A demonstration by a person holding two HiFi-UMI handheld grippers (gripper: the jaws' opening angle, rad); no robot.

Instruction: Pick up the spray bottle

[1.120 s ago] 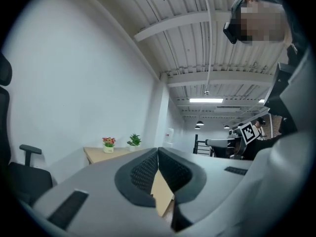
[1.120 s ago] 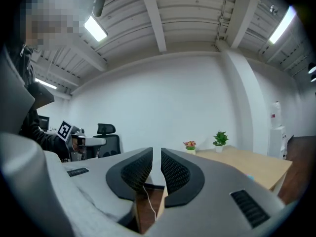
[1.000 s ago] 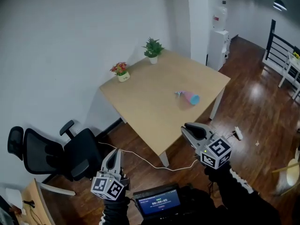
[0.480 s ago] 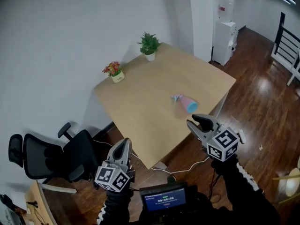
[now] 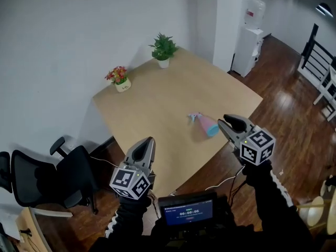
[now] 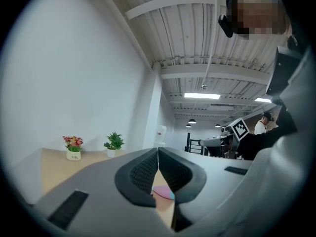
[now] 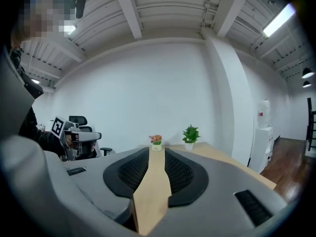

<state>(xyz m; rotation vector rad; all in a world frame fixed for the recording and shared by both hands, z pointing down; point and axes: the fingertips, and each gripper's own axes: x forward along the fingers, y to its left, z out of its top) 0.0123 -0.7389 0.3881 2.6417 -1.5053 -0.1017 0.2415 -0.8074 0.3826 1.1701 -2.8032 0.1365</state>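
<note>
The spray bottle [image 5: 206, 124], pink with a blue end, lies on its side on the wooden table [image 5: 157, 104] near its right front edge. My right gripper [image 5: 226, 121] hangs just right of the bottle, off the table's edge, apart from it. Its jaws have just been opening and stand slightly open [image 7: 156, 154], with only tabletop showing between them. My left gripper [image 5: 149, 140] is over the table's near edge, left of the bottle. Its jaws [image 6: 158, 152] meet at the tips, and the bottle [image 6: 160, 192] shows far off through the gap below them.
A small flower pot [image 5: 118, 79] and a green plant [image 5: 163, 49] stand at the table's far side by the white wall. A black office chair [image 5: 63, 172] is at the left, a water dispenser [image 5: 247, 35] behind, a cable on the wooden floor [image 5: 226, 180].
Both grippers have come forward toward the table. The left one now reaches over its near edge, and the right one has drawn close beside the bottle.
</note>
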